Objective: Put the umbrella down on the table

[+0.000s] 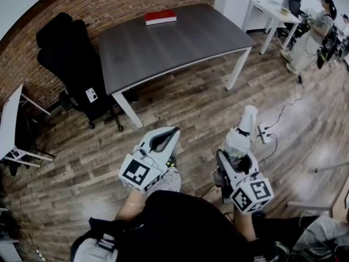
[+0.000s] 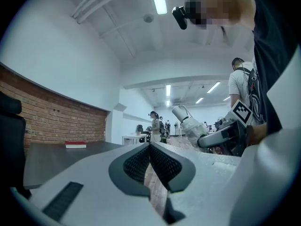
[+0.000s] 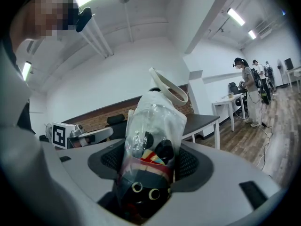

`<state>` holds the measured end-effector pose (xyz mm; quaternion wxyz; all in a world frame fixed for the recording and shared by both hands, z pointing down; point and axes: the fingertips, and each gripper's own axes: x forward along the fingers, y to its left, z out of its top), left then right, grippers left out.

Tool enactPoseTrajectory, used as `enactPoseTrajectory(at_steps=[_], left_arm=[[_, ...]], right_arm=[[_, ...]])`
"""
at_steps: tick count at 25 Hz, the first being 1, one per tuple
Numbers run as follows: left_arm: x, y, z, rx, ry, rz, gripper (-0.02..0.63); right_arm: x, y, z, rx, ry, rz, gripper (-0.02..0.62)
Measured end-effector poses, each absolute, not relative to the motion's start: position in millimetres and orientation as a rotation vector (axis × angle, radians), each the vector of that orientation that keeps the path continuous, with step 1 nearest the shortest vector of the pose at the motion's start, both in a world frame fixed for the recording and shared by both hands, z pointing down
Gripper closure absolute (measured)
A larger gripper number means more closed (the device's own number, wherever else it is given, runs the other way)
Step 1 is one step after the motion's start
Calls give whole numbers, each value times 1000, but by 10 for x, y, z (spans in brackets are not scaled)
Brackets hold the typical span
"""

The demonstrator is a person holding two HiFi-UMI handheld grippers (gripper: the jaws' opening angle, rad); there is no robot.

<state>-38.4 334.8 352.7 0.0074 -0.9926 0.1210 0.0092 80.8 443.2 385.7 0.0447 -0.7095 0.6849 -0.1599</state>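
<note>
Plastic covers the folded umbrella (image 3: 151, 161): it sits in a clear bag (image 3: 157, 112). The right gripper (image 1: 233, 156) squeezes it, with jaws held wide around it, low and right of the middle in the head view. The left gripper (image 1: 170, 135) has its jaws pressed together with nothing in them. The grey table (image 1: 180, 42) is well away at the top of the frame, with a red book (image 1: 160, 17) near its far edge. The bag looks slippery, so the umbrella could slide out and drop on the wood floor (image 1: 180, 119) before it gets there. It could also bump the book if set down too far back.
</note>
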Motion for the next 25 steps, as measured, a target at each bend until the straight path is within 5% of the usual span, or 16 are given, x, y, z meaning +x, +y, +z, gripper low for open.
enactPoseTrajectory(at_steps=[25], left_arm=[[-275, 777, 3526, -3182, 430, 99, 604]], right_arm=[[1089, 1983, 3707, -2216, 2058, -577, 311]])
